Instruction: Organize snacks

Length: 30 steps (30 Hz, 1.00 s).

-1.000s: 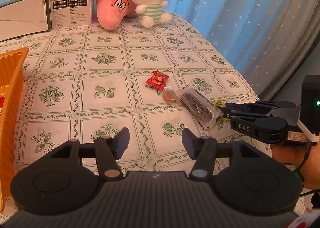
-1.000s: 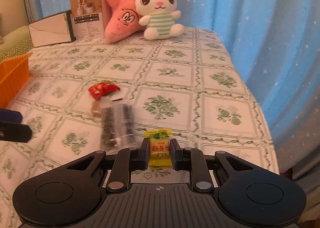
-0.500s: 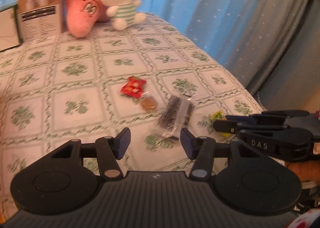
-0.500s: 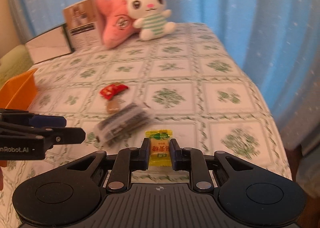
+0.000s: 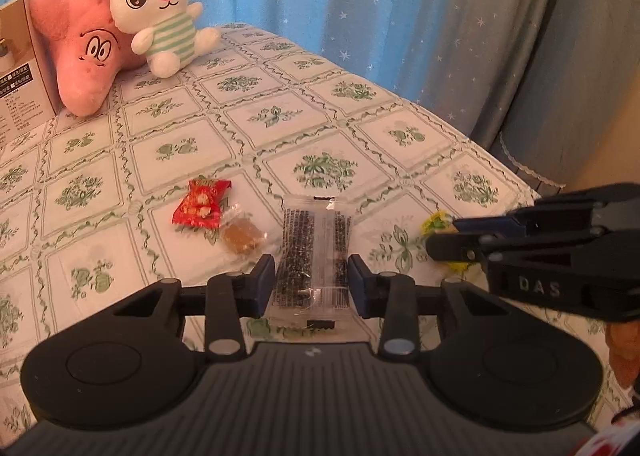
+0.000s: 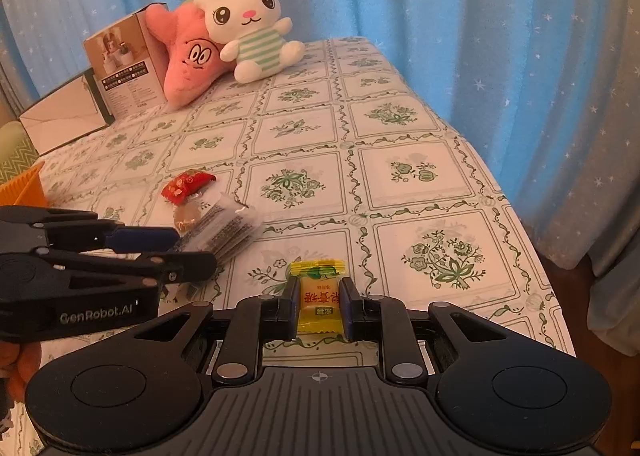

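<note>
Between left gripper (image 5: 311, 286) jaws now, clear seed packet (image 5: 314, 256).

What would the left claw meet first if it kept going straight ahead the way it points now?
Probably the clear packet of dark snack, which already lies between the open left claw fingers. Beyond it the patterned tablecloth looks bare up to the curtain, though depth is uncertain.

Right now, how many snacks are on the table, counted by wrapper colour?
Red wrapper: 1
Clear wrapper, brown candy: 1
Clear wrapper, dark bar: 1, between the open left gripper jaws
Yellow wrapper: 1, gripped by the right gripper
Total: 4
</note>
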Each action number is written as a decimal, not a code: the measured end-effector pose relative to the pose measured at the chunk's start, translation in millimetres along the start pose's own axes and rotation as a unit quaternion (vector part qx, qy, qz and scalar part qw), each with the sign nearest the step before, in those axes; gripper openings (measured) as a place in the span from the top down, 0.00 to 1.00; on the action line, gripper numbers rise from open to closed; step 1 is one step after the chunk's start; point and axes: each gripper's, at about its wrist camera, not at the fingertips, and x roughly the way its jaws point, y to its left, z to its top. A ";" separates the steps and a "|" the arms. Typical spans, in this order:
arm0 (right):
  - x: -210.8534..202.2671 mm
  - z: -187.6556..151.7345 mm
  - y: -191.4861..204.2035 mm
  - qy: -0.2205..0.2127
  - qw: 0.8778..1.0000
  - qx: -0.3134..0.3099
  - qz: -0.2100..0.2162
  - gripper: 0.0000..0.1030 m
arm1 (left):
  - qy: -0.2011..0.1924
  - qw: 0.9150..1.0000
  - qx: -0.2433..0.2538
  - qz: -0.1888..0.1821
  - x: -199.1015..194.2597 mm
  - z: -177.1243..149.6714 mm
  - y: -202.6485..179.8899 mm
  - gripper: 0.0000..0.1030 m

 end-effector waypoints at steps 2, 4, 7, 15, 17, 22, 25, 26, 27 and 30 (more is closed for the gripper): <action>-0.2 -0.2 1.2 0.000 1.000 -0.001 0.002 0.80 | 0.006 1.000 -0.001 0.004 -11.2 -10.0 -2.3 0.66; -1.2 -0.8 2.6 -0.001 1.000 -0.001 0.003 0.80 | 0.008 1.000 -0.004 0.010 -25.9 -25.3 -4.1 0.66; -6.3 -3.8 6.7 0.001 1.000 0.000 0.007 0.80 | 0.009 1.000 -0.007 0.021 -52.6 -54.0 -5.9 0.66; -28.6 -31.5 40.8 0.008 0.999 -0.019 0.029 0.80 | 0.019 0.999 -0.003 0.027 -85.9 -90.7 -3.8 0.61; -32.4 -37.7 46.8 0.008 0.999 -0.020 0.027 0.80 | 0.021 0.999 0.004 0.032 -80.6 -87.7 -3.8 0.61; -37.1 -49.5 50.7 0.009 1.000 -0.008 0.017 0.80 | 0.013 0.999 0.026 0.039 -68.6 -86.7 -8.5 0.60; -38.8 -54.1 51.1 0.010 1.000 -0.003 0.012 0.80 | 0.008 0.999 0.023 0.039 -67.2 -87.3 -9.1 0.64; -39.4 -55.1 51.9 0.009 1.000 -0.003 0.012 0.80 | 0.010 0.999 0.018 0.041 -67.8 -87.3 -8.9 0.65; -40.4 -55.9 52.4 0.008 1.000 -0.003 0.011 0.80 | 0.012 0.999 0.012 0.043 -69.0 -87.5 -9.2 0.66; -43.0 -59.1 55.9 0.008 1.000 -0.002 0.012 0.80 | 0.019 0.998 -0.004 0.054 -74.4 -89.6 -9.5 0.67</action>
